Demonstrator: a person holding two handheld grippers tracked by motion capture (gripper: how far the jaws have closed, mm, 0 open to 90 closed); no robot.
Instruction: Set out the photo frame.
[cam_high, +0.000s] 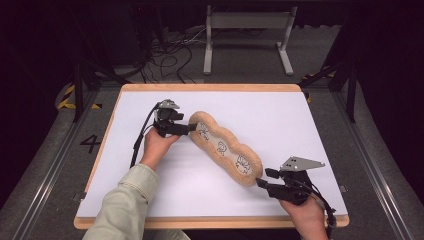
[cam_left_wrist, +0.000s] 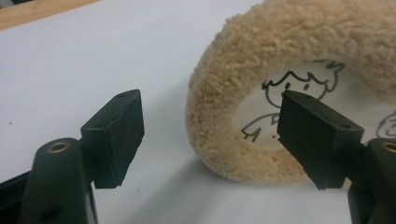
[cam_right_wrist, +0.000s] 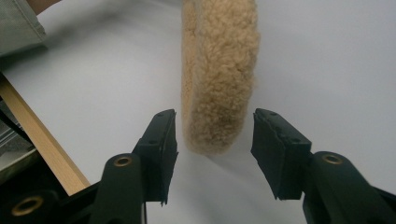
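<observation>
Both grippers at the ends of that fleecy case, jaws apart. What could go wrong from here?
1. The right gripper is open astride the fleecy case end without pressing; closing there may catch only pile and slip.
2. The left gripper has one jaw over the printed panel, so a pinch could crease it.

This looked like a lab or recording studio set up for capture work. A white-topped table (cam_high: 280, 125) with a wooden rim stood on a grey floor between metal floor rails (cam_high: 55, 165). Black curtains closed off the back, loose cables (cam_high: 170, 60) lay tangled on the floor, a grey metal stand (cam_high: 247, 30) stood behind, and yellow-black hazard tape (cam_high: 67, 97) marked the floor.
</observation>
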